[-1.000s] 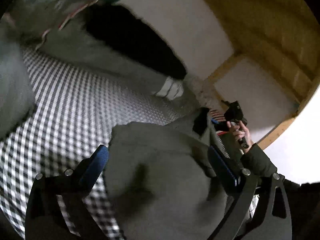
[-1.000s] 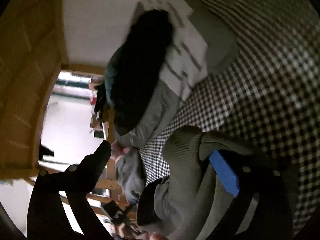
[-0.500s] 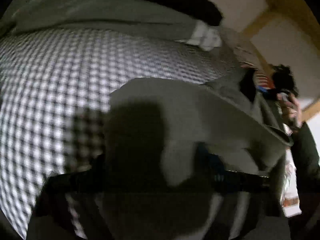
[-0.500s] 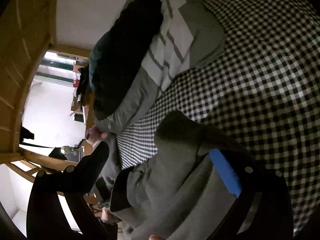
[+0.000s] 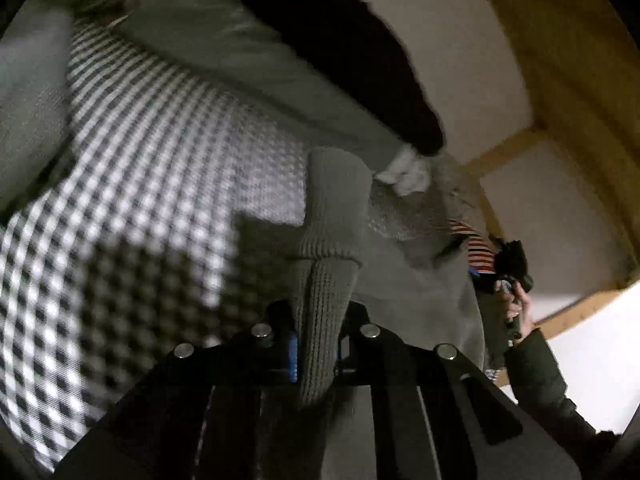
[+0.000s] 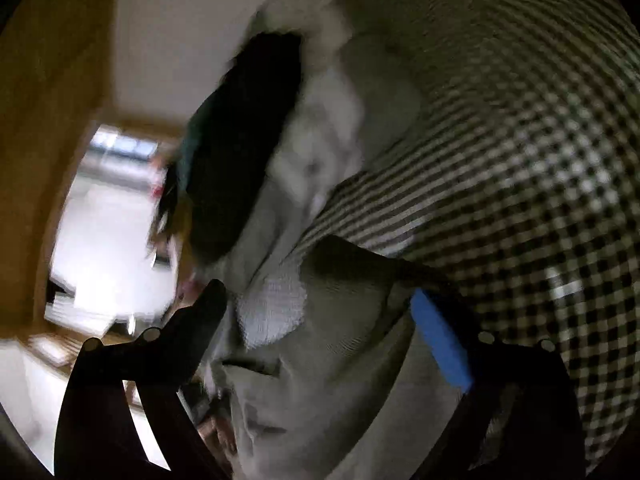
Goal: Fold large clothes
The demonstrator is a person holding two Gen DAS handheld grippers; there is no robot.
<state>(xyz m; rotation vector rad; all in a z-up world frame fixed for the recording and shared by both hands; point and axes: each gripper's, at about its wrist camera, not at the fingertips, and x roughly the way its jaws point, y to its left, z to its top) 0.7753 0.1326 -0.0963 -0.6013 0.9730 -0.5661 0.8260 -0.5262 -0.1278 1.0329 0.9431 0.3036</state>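
Note:
A grey-green knit sweater (image 5: 420, 292) lies on a black-and-white checked bedspread (image 5: 140, 200). My left gripper (image 5: 318, 310) is shut on a ribbed fold of the sweater (image 5: 332, 208), and the knit bulges up between the blue pads. In the right wrist view the same sweater (image 6: 340, 344) fills the space between the wide-set fingers of my right gripper (image 6: 316, 296). Its jaws are closing, and the blue pad (image 6: 440, 340) stands beside the cloth without visibly pressing it. A hand (image 5: 516, 308) holds that gripper at the sweater's far end.
A pile of other clothes lies along the wall behind the sweater: a black garment (image 5: 340, 48), a grey one (image 5: 208, 32) and a white striped piece (image 6: 328, 128). A wooden frame (image 5: 560, 60) borders the bed. Checked bedspread (image 6: 540, 160) spreads beyond the sweater.
My left gripper went from wide open to shut on the sweater's ribbed fold while dropping toward it. My right gripper sank closer to the sweater, still wide.

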